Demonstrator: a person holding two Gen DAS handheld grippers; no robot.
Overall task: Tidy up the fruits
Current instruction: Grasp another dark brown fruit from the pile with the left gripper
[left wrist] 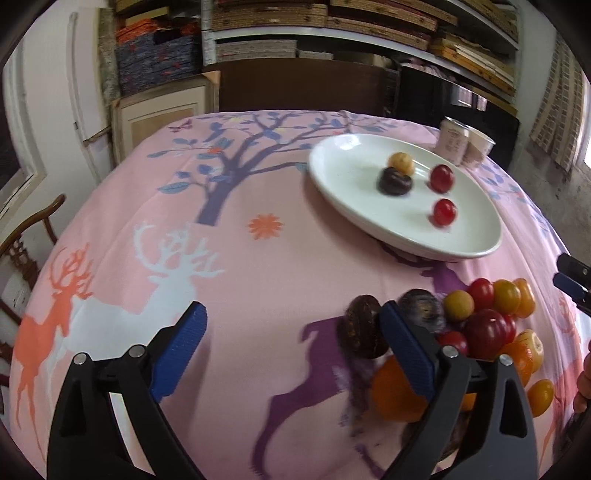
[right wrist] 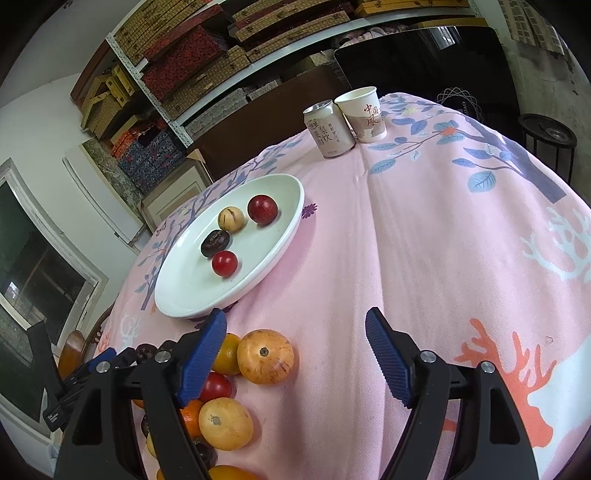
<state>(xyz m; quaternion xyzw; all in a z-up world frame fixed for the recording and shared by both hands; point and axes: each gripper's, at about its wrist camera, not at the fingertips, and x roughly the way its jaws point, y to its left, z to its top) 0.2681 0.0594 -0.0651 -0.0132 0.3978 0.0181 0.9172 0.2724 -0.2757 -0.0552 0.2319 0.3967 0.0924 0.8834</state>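
Observation:
A white oval plate [left wrist: 332,162] [right wrist: 280,192] holds a yellow fruit [left wrist: 400,162], a dark fruit [left wrist: 393,181] and two red fruits [left wrist: 442,178] [left wrist: 443,211]. A pile of loose fruits [left wrist: 491,317] [right wrist: 225,421] lies on the pink cloth in front of it. My left gripper [left wrist: 293,332] is open and empty; its right finger [left wrist: 406,350] sits between a dark brown fruit [left wrist: 360,332] and the pile. My right gripper [right wrist: 295,358] is open and empty above the cloth, with a yellow-orange fruit [right wrist: 265,356] just inside its left finger.
A drink can [right wrist: 328,129] and a paper cup [right wrist: 364,114] stand at the far edge of the table. A wooden chair [left wrist: 26,236] stands at the table's left. Shelves of boxes [left wrist: 332,29] line the wall behind.

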